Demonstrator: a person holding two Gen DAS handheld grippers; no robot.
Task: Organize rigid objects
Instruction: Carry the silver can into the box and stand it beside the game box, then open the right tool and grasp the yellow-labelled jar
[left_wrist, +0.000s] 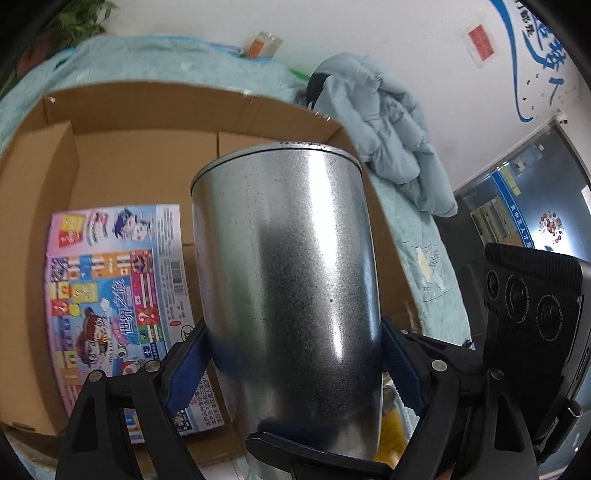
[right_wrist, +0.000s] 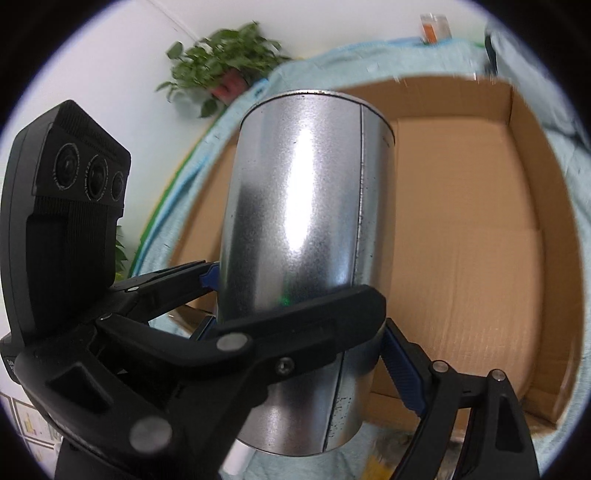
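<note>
A large silver metal can (left_wrist: 291, 266) fills the middle of both wrist views (right_wrist: 306, 206). My left gripper (left_wrist: 293, 354) is shut on its lower part, blue pads pressed on both sides. My right gripper (right_wrist: 295, 354) is also shut on the can, and the left gripper's finger (right_wrist: 295, 332) crosses in front of it. The can hangs over the near edge of an open cardboard box (left_wrist: 147, 158), which also shows in the right wrist view (right_wrist: 480, 221). A colourful flat game box (left_wrist: 110, 295) lies on the cardboard box's floor at the left.
The cardboard box sits on a light blue bedspread (left_wrist: 417, 236). A pale blue jacket (left_wrist: 388, 140) lies bunched behind the box at the right. A potted plant (right_wrist: 225, 66) stands at the back. A small orange jar (left_wrist: 264, 44) stands by the wall.
</note>
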